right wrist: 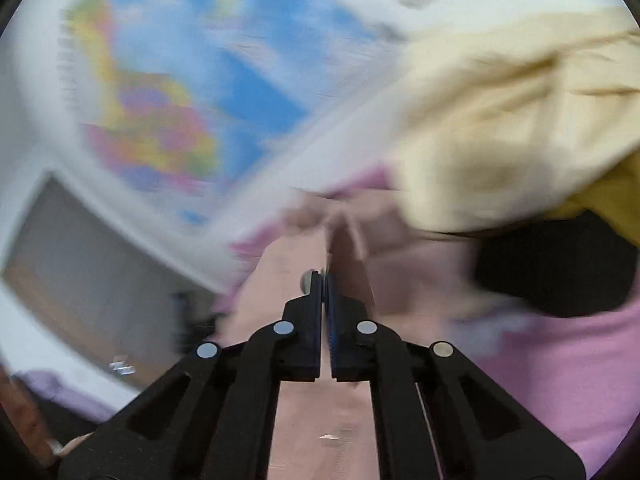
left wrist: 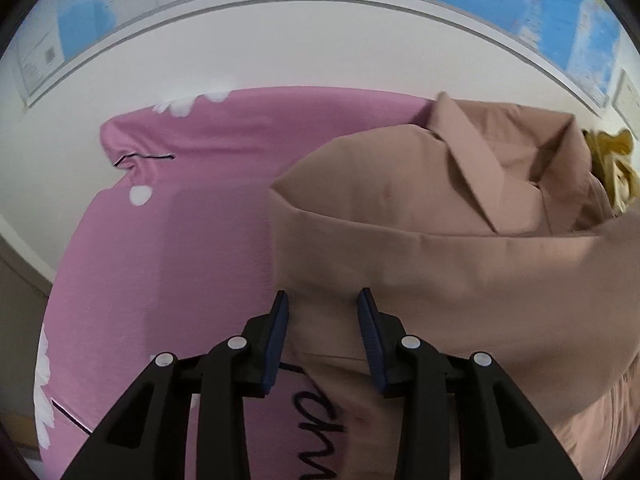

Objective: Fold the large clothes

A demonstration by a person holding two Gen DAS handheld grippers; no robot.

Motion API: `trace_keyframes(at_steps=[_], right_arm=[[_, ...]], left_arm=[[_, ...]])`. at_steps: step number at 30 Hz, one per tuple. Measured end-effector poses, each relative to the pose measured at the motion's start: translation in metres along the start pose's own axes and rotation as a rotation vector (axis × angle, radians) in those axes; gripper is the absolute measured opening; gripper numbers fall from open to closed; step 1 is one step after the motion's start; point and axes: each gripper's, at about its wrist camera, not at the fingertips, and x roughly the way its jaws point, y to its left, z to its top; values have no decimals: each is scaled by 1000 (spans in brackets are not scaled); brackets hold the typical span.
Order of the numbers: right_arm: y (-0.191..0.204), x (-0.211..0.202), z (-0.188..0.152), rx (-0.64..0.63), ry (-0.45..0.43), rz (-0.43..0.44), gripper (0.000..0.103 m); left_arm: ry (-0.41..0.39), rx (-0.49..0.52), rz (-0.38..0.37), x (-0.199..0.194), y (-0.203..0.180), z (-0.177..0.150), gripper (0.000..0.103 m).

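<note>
Left gripper: the black two-finger left gripper [left wrist: 323, 300] with blue pads hangs tilted down over the bed; fingers apart, a fold of cloth lying in the gap; whether the pads press on that cloth I cannot tell.
Garment: the large tan-pink collared garment [left wrist: 460, 248] lies on the pink bed sheet with white flower print [left wrist: 192, 208], rolled into a thick fold across the middle, collar [left wrist: 472, 168] up at the far end; its near edge runs right between the left fingers.
Right gripper: the black right gripper [right wrist: 324, 280] has its fingers together, clamped on a thin edge of the same tan-pink cloth [right wrist: 288, 272]; the picture is heavily blurred.
Left view only: sharp and steady; black script lettering [left wrist: 316, 432] on the sheet below the fingers; a long map [left wrist: 552, 20] along the white wall; a scrap of mustard-yellow fabric [left wrist: 612, 164] at the far right, behind the garment.
Right view only: a big pale-yellow cloth heap [right wrist: 500, 120] and a black item [right wrist: 560, 268] beside the garment; the coloured wall map [right wrist: 168, 92] smeared; a grey panel [right wrist: 88, 264] low on the wall; a person's fingertips [right wrist: 60, 446] at the bottom left edge.
Shared: pink sheet [right wrist: 568, 368] under everything; garment on the bed in both.
</note>
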Motion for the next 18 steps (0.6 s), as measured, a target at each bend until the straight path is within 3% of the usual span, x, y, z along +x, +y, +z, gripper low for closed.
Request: trace_keyframes(at_steps=[3,9,13,15,17,18], right_arm=[[-18,31,-12,-1,98,-168,4],[-5,31,-25,-87,30,-192,4],[12,27,-18,-162,-24,-221,6],[17,34,-15,-203,-34,-346,13],[27,33,-16,-261,-65,-389,42],[34,30,-18,-283,-107,-396,45]], left_arm=[[-2,-26,-2,-1,4,1,34],[-65,25,-49,-33,-10,-5,35],[-136,130,-128,-63,-40,-13,46],[-128,183,-137,-64,-56,-16,47],[-106,218,-143,-58,-70,-19,47],[-91,236,-135,-52,-75,-21,47]])
